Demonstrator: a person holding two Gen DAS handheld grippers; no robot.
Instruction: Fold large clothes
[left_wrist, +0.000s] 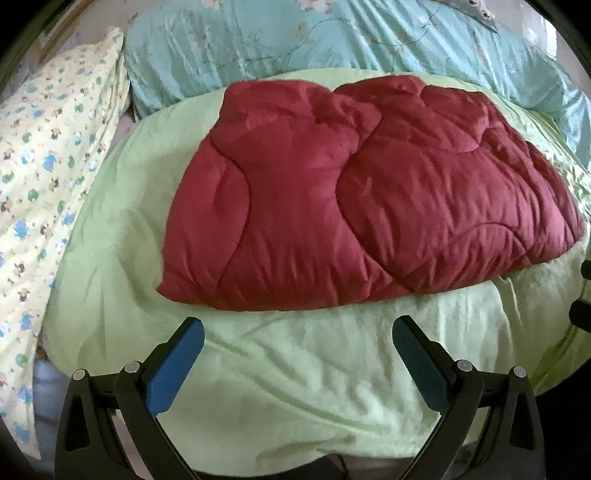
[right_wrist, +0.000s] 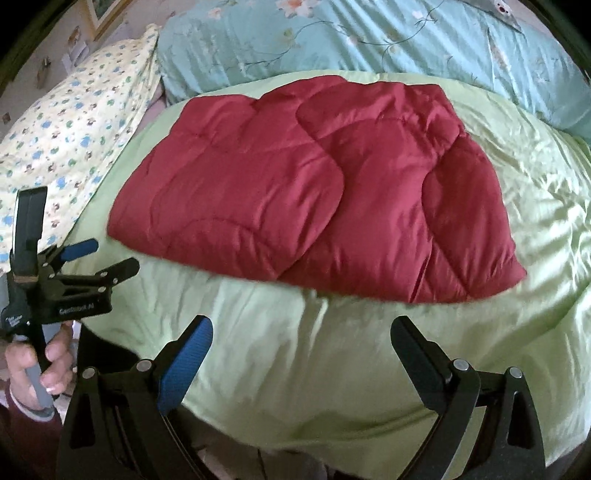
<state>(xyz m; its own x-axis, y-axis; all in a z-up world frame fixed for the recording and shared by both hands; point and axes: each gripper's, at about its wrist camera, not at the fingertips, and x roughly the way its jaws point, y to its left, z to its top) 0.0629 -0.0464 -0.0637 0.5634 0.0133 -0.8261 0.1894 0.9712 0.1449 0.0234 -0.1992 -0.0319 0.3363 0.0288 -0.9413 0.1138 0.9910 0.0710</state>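
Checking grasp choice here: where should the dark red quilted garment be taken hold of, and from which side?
Probably the near hem of the dark red quilted garment, at its two corners, approached from the person's side. It lies flat on the pale green bedspread, and that edge faces both open hand-held grippers.

Folded padded garment (left_wrist: 369, 192) on the sheet (left_wrist: 295, 369), pillow (left_wrist: 48, 177) left, seemingly a duvet (left_wrist: 332, 40) behind.

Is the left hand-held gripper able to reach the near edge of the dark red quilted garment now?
Probably yes: the left hand-held gripper is open, and only bare light green bedding lies before the dark red quilted garment.
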